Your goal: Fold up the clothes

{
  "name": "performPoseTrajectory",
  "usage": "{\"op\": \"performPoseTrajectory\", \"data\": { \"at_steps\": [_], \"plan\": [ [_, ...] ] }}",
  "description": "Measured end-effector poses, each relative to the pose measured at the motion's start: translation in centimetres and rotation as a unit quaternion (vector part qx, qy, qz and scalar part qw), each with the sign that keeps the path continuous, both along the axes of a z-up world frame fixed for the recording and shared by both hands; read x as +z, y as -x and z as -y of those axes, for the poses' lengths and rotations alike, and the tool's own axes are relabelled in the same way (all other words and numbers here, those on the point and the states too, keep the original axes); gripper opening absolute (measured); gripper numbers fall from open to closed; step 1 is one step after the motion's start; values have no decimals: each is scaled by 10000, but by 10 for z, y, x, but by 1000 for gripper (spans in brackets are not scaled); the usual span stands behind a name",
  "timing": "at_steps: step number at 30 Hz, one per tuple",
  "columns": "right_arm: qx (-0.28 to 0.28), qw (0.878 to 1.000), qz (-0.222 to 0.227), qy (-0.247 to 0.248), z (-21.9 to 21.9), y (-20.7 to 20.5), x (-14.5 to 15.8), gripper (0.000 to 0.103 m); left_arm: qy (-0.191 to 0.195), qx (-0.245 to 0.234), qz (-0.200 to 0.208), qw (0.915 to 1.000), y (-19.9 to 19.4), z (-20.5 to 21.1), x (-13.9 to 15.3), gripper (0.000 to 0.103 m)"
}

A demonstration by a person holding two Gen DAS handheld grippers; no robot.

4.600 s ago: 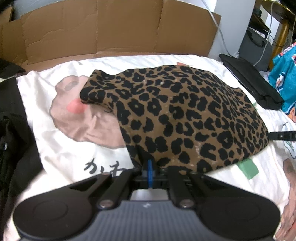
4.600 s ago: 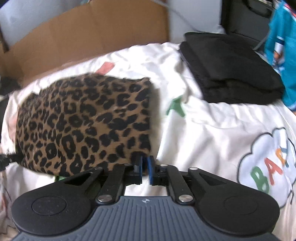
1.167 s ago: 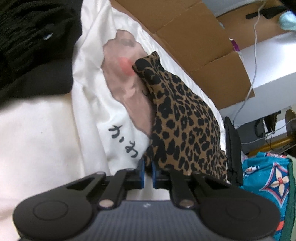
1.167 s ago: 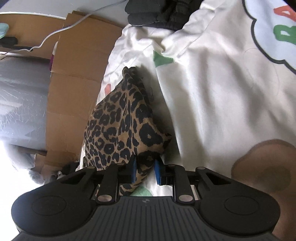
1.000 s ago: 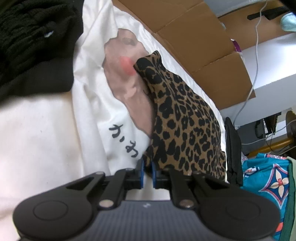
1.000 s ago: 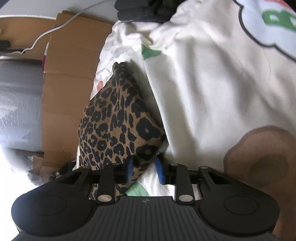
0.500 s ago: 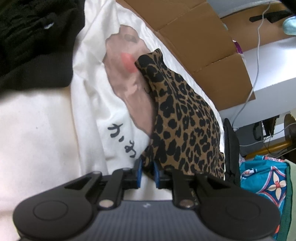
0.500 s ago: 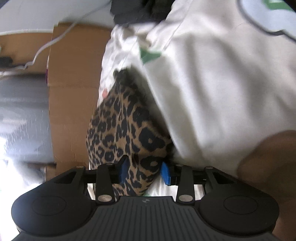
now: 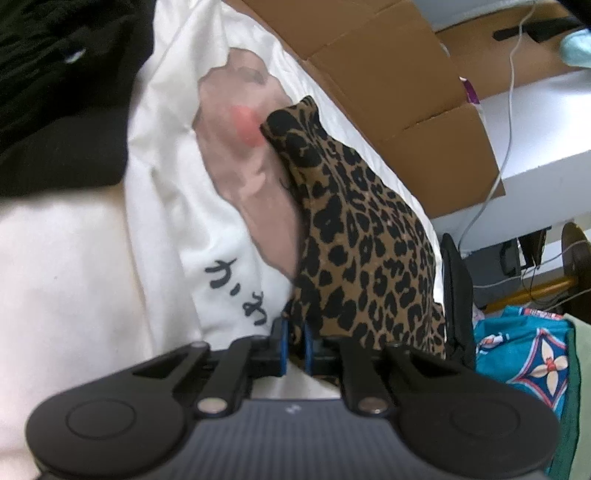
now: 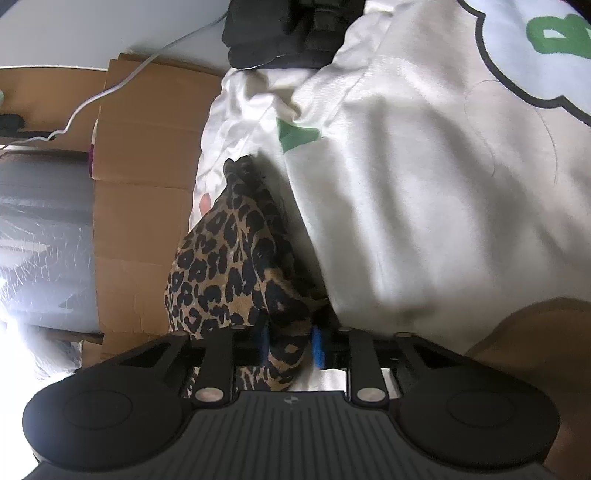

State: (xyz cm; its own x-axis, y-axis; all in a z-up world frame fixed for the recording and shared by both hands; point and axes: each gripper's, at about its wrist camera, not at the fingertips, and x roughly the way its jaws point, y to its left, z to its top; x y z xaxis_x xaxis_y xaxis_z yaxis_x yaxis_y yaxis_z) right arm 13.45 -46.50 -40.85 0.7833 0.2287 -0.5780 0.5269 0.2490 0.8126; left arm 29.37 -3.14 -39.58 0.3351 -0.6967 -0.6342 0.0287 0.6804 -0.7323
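Jaws of the left gripper (image 9: 294,345) are closing, pinching one corner of the leopard-print garment (image 9: 365,251); the right gripper (image 10: 289,345) closes on another corner. It lies on a white bedsheet (image 9: 110,258) with black handwritten characters (image 9: 240,291), unreadable. Cardboard (image 9: 406,92) stands behind, black clothes (image 10: 280,29) nearby, partly cut off.
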Motion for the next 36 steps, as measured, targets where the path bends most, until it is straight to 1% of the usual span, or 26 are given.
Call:
{"op": "performPoseTrajectory", "data": {
  "at_steps": [3, 12, 16, 22, 24, 27, 28, 29, 30, 31, 32, 34, 36],
  "plan": [
    [86, 9999, -14, 107, -1, -2, 3, 15, 57, 48, 16, 10000, 12, -2, 4, 6],
    [215, 9994, 25, 286, 11, -8, 11, 13, 108, -89, 88, 9999, 43, 4, 26, 6],
    [138, 9993, 106, 336, 22, -12, 13, 13, 100, -183, 52, 9998, 60, 14, 30, 6],
    [67, 9989, 226, 412, 42, -18, 16, 13, 69, -427, 12, 9991, 86, 42, 28, 5],
    [-22, 9989, 273, 389, 49, -19, 16, 13, 73, -528, -7, 9986, 95, 50, 27, 5],
    [-81, 9989, 310, 350, 55, -22, 16, 13, 7, -554, -29, 9985, 105, 60, 25, 5],
    [-80, 9991, 272, 311, 55, -23, 15, 17, 6, -528, -50, 9986, 107, 60, 24, 5],
    [-86, 9994, 230, 258, 55, -22, 13, 17, 4, -503, -71, 9987, 110, 60, 23, 5],
    [-74, 9995, 249, 185, 54, -20, 11, 23, 32, -481, -88, 9988, 110, 59, 22, 5],
    [-26, 9995, 308, 113, 53, -19, 10, 34, 60, -460, -105, 9989, 111, 57, 22, 5],
    [31, 9994, 351, 69, 50, -18, 9, 38, 88, -439, -122, 9989, 112, 56, 21, 5],
    [186, 9993, 336, 28, 42, -17, 7, 39, 169, -403, -147, 9989, 108, 52, 21, 5],
    [322, 9991, 262, -28, 33, -17, 5, 39, 331, -328, -241, 9986, 114, 46, 21, 5]
  ]
}}
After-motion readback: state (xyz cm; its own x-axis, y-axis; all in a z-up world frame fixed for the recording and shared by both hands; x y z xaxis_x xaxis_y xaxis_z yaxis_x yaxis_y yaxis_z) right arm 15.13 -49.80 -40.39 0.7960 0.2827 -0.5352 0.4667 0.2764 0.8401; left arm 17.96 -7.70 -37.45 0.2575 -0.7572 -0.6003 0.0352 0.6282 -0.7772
